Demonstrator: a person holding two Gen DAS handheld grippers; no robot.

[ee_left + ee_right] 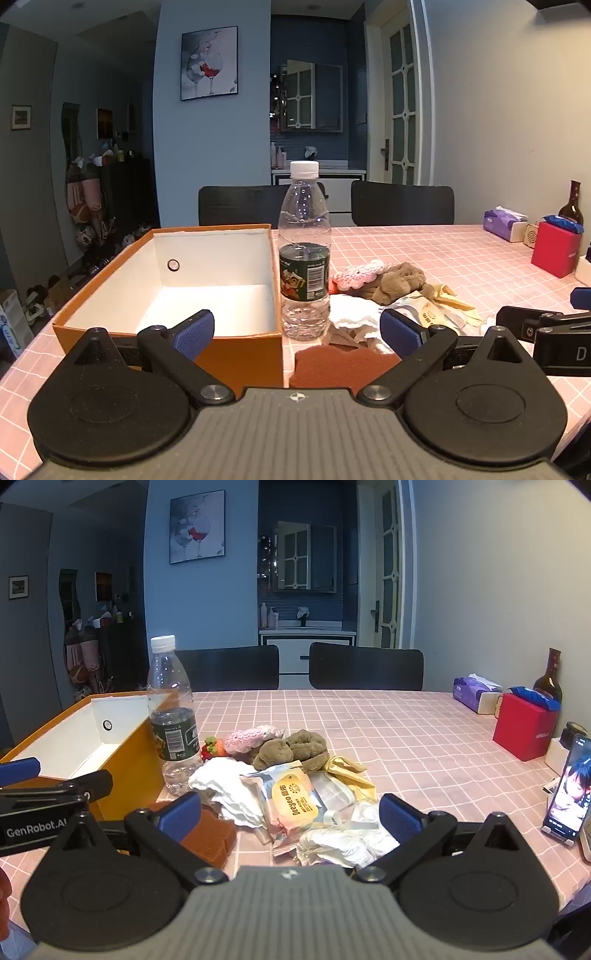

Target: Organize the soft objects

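An empty orange box (243,350) with a white inside stands at the table's left; it also shows in the right wrist view (136,760). A pile of soft things lies beside it: a brown plush (291,751), a pink knitted piece (251,738), a white cloth (229,790), a wipes packet (295,801), a yellow cloth (351,771), crumpled white plastic (343,842) and a rust-brown sponge (210,834). My left gripper (297,330) is open and empty, over the sponge (332,363) near the box corner. My right gripper (290,814) is open and empty above the pile's near side.
A water bottle (304,254) stands upright between the box and the pile. A tissue pack (474,692), a red box (524,725), a dark bottle (548,677) and a phone on a stand (567,794) sit along the right. Two black chairs (365,666) stand behind the table.
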